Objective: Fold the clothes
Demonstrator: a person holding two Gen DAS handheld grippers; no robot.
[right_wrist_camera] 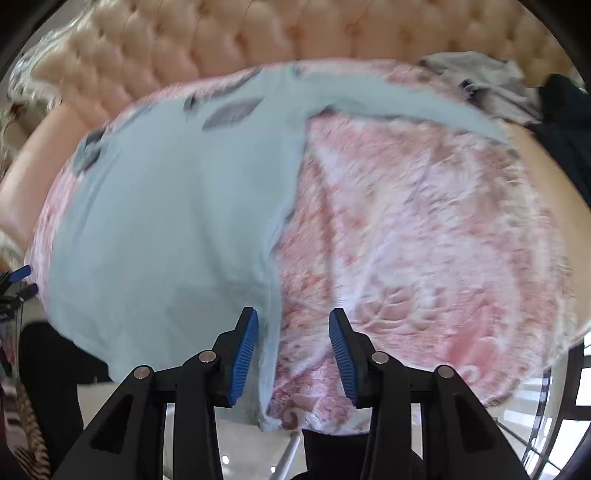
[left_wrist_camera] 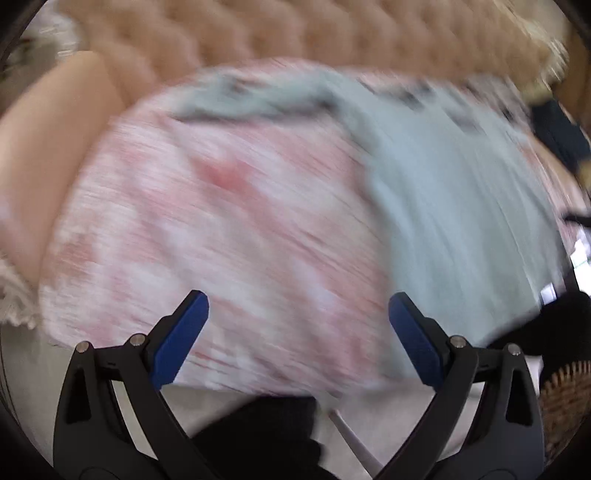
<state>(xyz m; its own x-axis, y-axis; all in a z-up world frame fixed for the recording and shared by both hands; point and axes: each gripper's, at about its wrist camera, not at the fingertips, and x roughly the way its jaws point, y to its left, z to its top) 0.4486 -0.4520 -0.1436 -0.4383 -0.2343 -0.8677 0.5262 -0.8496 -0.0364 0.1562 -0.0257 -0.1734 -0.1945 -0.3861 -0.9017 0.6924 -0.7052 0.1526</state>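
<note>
A light blue garment with grey leaf prints lies spread flat on a pink and white blanket. One sleeve stretches off to the right. My right gripper hangs over the garment's near right edge. Its jaws stand partly apart, and a fold of the blue hem lies loose between them beside the left pad, not pinched. In the blurred left wrist view the garment lies to the right. My left gripper is wide open over the bare blanket, holding nothing.
A tufted peach sofa back runs behind the blanket. A grey heap of clothes and a dark garment sit at the far right. A wicker basket stands low right, and a person's dark clothing is below the grippers.
</note>
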